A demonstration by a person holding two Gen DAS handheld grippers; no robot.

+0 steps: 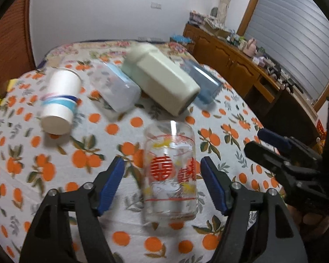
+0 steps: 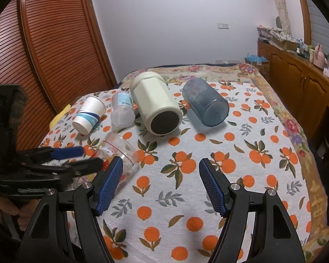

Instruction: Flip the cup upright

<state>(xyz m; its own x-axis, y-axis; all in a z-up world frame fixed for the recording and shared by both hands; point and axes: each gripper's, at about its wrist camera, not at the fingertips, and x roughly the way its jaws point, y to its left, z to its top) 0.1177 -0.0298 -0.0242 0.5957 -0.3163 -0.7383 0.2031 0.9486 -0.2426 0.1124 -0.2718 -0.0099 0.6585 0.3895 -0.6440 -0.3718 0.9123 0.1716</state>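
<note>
A clear glass cup [image 1: 170,171] with red characters lies on its side on the orange-patterned cloth. My left gripper [image 1: 162,185] is open, its blue pads on either side of the cup with a gap on both sides. The cup also shows in the right wrist view [image 2: 120,153], with the left gripper [image 2: 85,156] beside it. My right gripper [image 2: 161,185] is open and empty over bare cloth, right of the cup; it also shows at the right edge of the left wrist view [image 1: 265,142].
Several other cups lie on their sides further back: a white paper cup [image 2: 88,115], a small clear plastic one [image 2: 122,111], a large cream one [image 2: 155,109] and a blue-grey one [image 2: 205,105]. A wooden cabinet [image 2: 300,81] stands to the right, a slatted door [image 2: 43,43] to the left.
</note>
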